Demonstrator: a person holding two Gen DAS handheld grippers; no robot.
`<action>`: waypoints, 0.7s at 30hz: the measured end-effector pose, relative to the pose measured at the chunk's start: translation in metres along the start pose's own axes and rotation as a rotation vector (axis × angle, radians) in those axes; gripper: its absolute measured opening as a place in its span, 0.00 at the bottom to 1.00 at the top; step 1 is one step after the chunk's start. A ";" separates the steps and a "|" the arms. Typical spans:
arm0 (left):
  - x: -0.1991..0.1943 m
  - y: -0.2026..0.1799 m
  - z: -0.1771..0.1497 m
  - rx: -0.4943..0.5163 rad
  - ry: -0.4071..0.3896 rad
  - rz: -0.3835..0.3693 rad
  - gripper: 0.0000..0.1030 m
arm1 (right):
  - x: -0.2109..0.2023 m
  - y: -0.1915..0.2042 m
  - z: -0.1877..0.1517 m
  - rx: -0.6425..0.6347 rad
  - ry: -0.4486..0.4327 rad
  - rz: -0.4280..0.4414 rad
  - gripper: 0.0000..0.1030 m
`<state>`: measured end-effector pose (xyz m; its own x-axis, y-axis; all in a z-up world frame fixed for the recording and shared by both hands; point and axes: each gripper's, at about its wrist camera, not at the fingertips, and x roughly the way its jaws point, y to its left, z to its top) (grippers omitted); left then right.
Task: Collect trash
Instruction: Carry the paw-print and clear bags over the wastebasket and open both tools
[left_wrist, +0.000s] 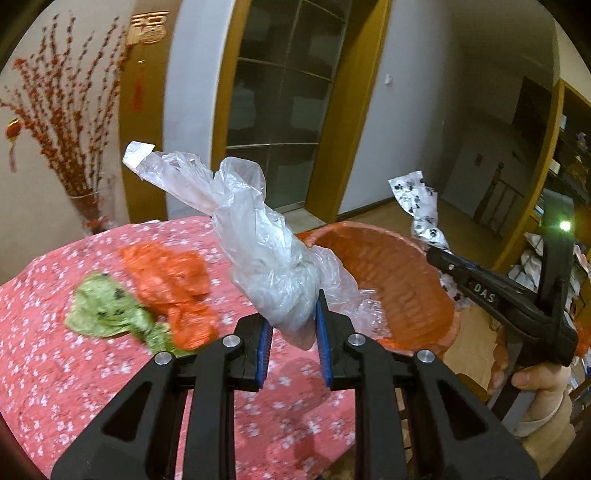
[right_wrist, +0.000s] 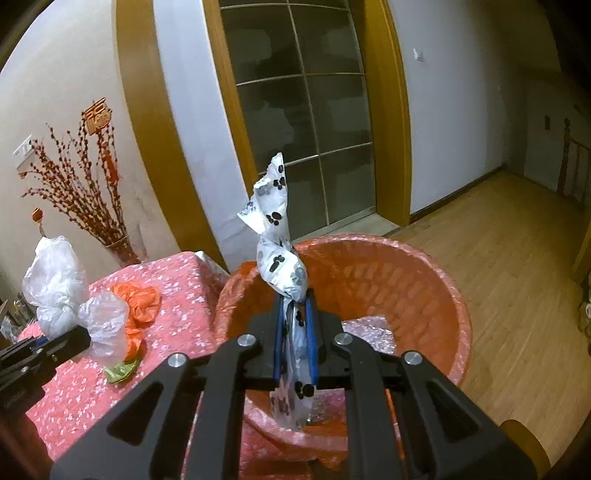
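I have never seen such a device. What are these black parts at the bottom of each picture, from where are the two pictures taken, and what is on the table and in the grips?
No robot here: a person holds a two-finger gripper in each hand, each carrying a camera looking along its fingers. One picture comes from the left gripper, shut on a clear plastic bag. The other comes from the right gripper, shut on a paw-print bag above an orange bin. On the pink tablecloth lie an orange bag and a green bag.
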<state>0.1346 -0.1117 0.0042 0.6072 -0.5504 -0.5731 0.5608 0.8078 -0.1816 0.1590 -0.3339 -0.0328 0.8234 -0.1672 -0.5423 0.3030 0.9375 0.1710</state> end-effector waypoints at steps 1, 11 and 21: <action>0.002 -0.003 0.001 0.005 0.002 -0.008 0.21 | 0.000 -0.002 0.000 0.004 -0.001 -0.003 0.12; 0.032 -0.027 0.008 0.046 0.030 -0.081 0.21 | 0.004 -0.027 0.009 0.050 -0.011 -0.018 0.12; 0.067 -0.047 0.010 0.075 0.077 -0.133 0.21 | 0.013 -0.052 0.014 0.101 -0.006 -0.018 0.14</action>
<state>0.1544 -0.1892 -0.0177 0.4816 -0.6308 -0.6084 0.6756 0.7094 -0.2008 0.1609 -0.3891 -0.0372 0.8201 -0.1859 -0.5412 0.3643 0.8989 0.2433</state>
